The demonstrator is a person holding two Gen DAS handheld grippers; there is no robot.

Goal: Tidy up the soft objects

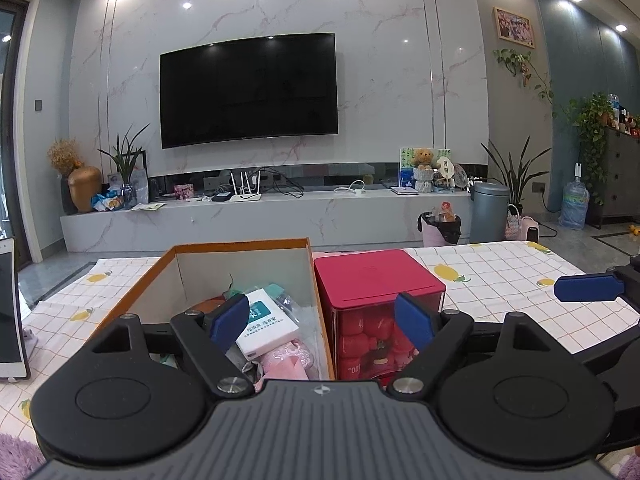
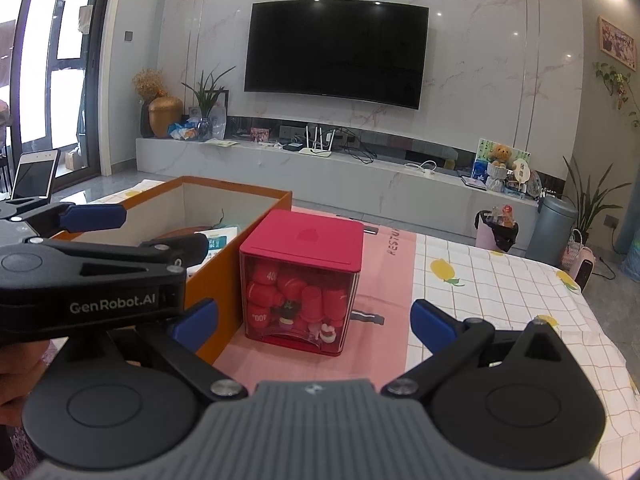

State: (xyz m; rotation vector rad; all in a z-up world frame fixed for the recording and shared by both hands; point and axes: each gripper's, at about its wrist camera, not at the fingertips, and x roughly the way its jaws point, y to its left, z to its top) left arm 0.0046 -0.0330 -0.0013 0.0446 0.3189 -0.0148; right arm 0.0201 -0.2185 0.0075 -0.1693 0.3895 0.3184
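Observation:
An orange-edged cardboard box stands on the table and holds a white and teal tissue pack, a pink lacy cloth and other soft items. Beside it on the right stands a red cube box with clear walls and red soft pieces inside. My left gripper is open and empty, hovering over the near edge of both boxes. My right gripper is open and empty, just in front of the red box. The left gripper's body crosses the right wrist view over the cardboard box.
The table carries a white checked cloth with lemons and a pink mat. A tablet stands at the left edge. A purple fuzzy thing lies at the near left. TV wall, low cabinet and bins lie beyond.

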